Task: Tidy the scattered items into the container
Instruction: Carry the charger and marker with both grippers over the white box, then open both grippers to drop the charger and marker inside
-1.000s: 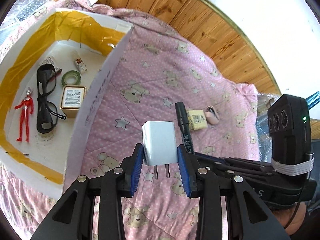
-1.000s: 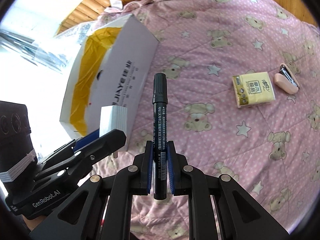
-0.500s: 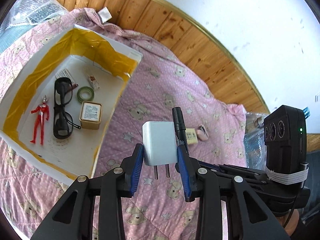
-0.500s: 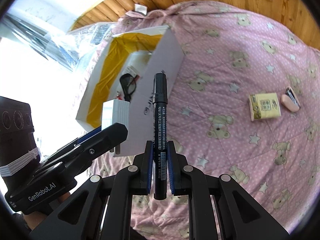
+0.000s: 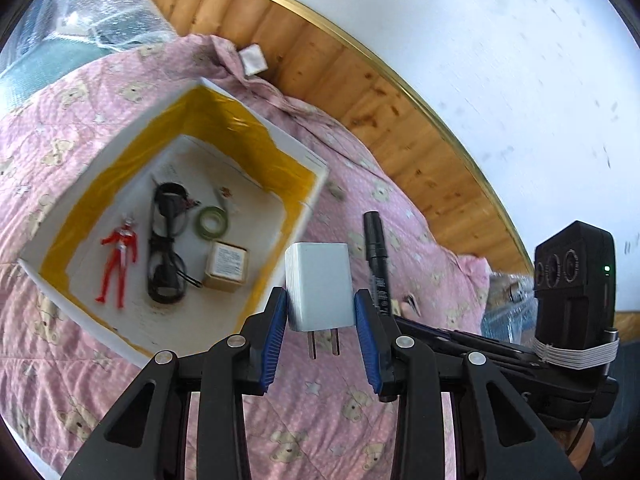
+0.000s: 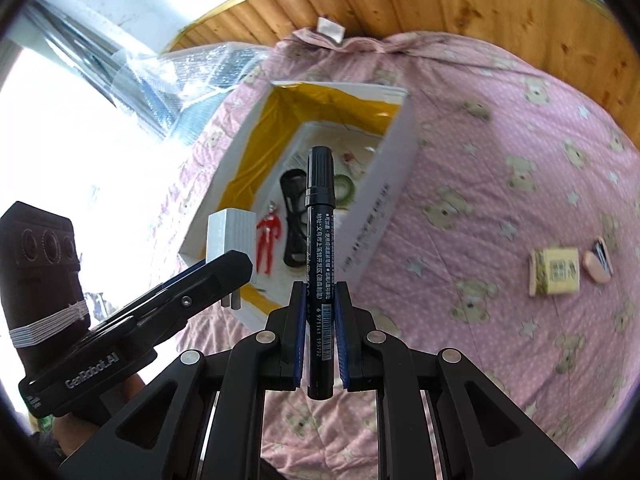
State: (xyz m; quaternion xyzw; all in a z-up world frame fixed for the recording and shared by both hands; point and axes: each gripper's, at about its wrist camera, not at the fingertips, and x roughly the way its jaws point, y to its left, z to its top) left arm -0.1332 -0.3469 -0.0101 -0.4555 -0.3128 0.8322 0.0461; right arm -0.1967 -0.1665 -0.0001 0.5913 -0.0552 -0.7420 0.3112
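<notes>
My left gripper (image 5: pixel 320 308) is shut on a white plug charger (image 5: pixel 320 285), prongs pointing back toward me, held in the air beside the near right corner of the white box (image 5: pixel 308 196) with yellow tape inside. My right gripper (image 6: pixel 320 304) is shut on a black marker (image 6: pixel 319 216), cap pointing forward over the box (image 6: pixel 396 184). In the box lie a red toy figure (image 5: pixel 118 254), black glasses (image 5: pixel 166 248), a green tape roll (image 5: pixel 212 222) and a small tan carton (image 5: pixel 226 266). On the quilt sit a yellow tissue pack (image 6: pixel 556 272) and a pink case (image 6: pixel 598 266).
The pink bear-print quilt (image 6: pixel 500 160) covers the bed. A wooden headboard (image 5: pixel 380 92) and white wall run behind it. Bubble-wrapped bundles (image 5: pixel 80 28) lie past the box on the left. The right gripper (image 5: pixel 500 352) sits close beside my left one.
Both grippers have risen and tilted, so the box now shows from above and looks smaller. The charger and marker stay clamped; both views now look into the box.
</notes>
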